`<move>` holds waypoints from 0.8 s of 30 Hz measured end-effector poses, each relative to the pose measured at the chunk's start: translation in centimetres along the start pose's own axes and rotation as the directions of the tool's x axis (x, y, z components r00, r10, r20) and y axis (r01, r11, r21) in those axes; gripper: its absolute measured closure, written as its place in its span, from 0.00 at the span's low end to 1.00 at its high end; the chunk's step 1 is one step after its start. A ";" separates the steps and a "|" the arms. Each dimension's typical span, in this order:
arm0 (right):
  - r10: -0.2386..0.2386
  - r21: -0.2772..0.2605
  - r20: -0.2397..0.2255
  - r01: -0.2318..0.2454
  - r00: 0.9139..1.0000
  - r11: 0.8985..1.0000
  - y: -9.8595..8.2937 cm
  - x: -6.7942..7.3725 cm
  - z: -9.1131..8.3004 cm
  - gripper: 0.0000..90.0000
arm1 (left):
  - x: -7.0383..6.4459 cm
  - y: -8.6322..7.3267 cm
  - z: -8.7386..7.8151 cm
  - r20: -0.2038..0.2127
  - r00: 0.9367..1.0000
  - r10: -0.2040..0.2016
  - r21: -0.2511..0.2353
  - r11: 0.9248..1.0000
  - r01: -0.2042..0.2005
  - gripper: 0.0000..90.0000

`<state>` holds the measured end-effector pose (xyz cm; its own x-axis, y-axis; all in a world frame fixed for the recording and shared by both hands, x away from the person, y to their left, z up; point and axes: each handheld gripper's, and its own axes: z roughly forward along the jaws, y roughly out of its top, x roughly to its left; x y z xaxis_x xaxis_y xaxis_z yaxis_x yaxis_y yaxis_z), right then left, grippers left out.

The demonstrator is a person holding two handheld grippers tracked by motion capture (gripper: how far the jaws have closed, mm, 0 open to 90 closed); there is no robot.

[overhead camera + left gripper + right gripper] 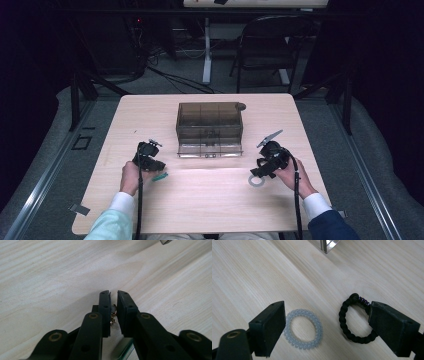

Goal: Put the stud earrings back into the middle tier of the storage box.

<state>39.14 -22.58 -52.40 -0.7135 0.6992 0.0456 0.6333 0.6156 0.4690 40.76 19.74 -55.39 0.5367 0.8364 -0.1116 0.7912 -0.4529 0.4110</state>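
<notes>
My left gripper (113, 293) points down at the wooden table (50, 277), its jaws shut on a small clear and gold piece (113, 315). A teal translucent item (123, 350) lies just under it; in the high view this teal item (160, 176) sits beside my left gripper (152, 164). My right gripper (325, 312) stands open low over the table. A pale spiral hair tie (303, 328) lies by its left jaw and a black braided band (352, 320) by its right jaw. In the high view my right gripper (261, 171) hovers over the pale ring (256, 180).
A smoky translucent organizer box (210, 125) with compartments and a front drawer stands at the table's middle back. Its corner (327, 245) shows beyond the right gripper. A folding chair (267, 45) and a table leg stand behind the table (210, 200).
</notes>
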 end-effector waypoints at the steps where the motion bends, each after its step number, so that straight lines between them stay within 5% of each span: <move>1: 0.001 0.001 0.000 -0.001 1.000 1.000 0.0 0.0 0.0 0.15 | -0.1 0.0 0.0 0.003 1.000 -0.009 -0.001 1.000 0.009 0.93; 24: -0.006 0.003 0.004 0.006 1.000 1.000 0.0 -0.1 0.0 0.15 | 0.2 0.2 -0.6 -0.004 1.000 0.003 -0.030 1.000 -0.003 0.95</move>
<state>39.20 -22.64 -52.35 -0.7164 0.6965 0.0393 0.6294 0.6211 0.4670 40.81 19.97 -54.81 0.5376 0.8364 -0.1072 0.7805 -0.4455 0.4386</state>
